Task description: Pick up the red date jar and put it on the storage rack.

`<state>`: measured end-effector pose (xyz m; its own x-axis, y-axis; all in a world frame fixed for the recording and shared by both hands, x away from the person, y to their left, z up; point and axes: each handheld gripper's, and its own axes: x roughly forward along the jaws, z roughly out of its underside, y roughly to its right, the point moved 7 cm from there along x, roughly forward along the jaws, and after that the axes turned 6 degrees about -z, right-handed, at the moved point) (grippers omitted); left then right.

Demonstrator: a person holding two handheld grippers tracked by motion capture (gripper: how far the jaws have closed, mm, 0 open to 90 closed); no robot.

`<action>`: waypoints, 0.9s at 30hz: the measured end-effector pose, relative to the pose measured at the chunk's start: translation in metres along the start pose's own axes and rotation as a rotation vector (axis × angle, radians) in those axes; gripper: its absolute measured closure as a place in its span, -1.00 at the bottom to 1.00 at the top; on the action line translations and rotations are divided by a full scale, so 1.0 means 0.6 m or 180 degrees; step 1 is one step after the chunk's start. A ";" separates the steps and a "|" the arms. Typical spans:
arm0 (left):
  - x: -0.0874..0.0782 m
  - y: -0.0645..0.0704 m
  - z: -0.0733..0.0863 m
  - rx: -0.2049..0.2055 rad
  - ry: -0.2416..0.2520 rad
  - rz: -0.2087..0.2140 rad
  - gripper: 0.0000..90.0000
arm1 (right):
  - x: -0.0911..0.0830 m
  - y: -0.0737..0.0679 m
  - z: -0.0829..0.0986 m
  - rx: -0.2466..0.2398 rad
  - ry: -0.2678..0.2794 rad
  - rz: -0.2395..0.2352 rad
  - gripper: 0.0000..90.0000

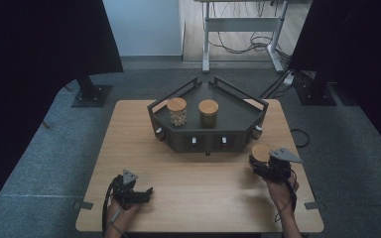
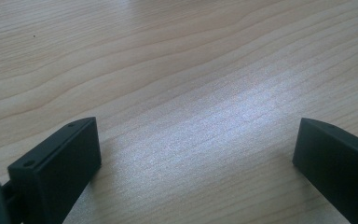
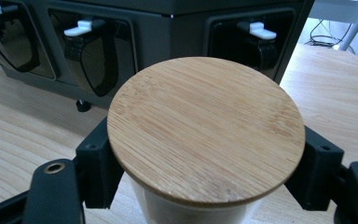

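Observation:
A dark angular rack [image 1: 238,124] stands at the back middle of the wooden table [image 1: 188,198]. On top of it are two glass jars with bamboo lids, one holding pale pieces [image 1: 177,112] and one darker [image 1: 208,113]. A third bamboo-lidded jar [image 1: 260,152] stands just right of the rack's front, and my right gripper [image 1: 259,162] is shut on it. In the right gripper view its round lid [image 3: 205,128] hides most of the jar, with my right gripper [image 3: 205,179] clamping it from both sides. My left gripper [image 1: 138,194] rests near the front left, open; my left gripper [image 2: 196,154] has bare wood between its jaws.
The rack's front face carries dark dispenser pockets with white levers [image 3: 80,28]. Black curtains hang at both sides. Beyond the table are stand bases [image 1: 92,94], a desk frame [image 1: 243,25] and floor cables [image 1: 238,47]. Bare tabletop lies between my two grippers.

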<state>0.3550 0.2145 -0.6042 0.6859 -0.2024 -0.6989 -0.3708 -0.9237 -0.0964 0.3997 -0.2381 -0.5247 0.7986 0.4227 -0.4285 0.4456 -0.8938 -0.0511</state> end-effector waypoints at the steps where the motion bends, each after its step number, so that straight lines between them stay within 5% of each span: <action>1: 0.000 0.000 0.000 0.0000 0.0000 0.0000 -0.99 | -0.001 0.000 -0.002 -0.0004 -0.0002 -0.0001 -0.45; 27: 0.000 0.000 0.000 -0.0001 0.0000 0.0000 -0.99 | -0.018 -0.011 -0.054 -0.0044 0.0014 -0.0121 -0.45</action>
<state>0.3548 0.2145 -0.6042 0.6860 -0.2023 -0.6989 -0.3706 -0.9238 -0.0963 0.4014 -0.2316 -0.4906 0.7827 0.4571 -0.4225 0.4813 -0.8748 -0.0550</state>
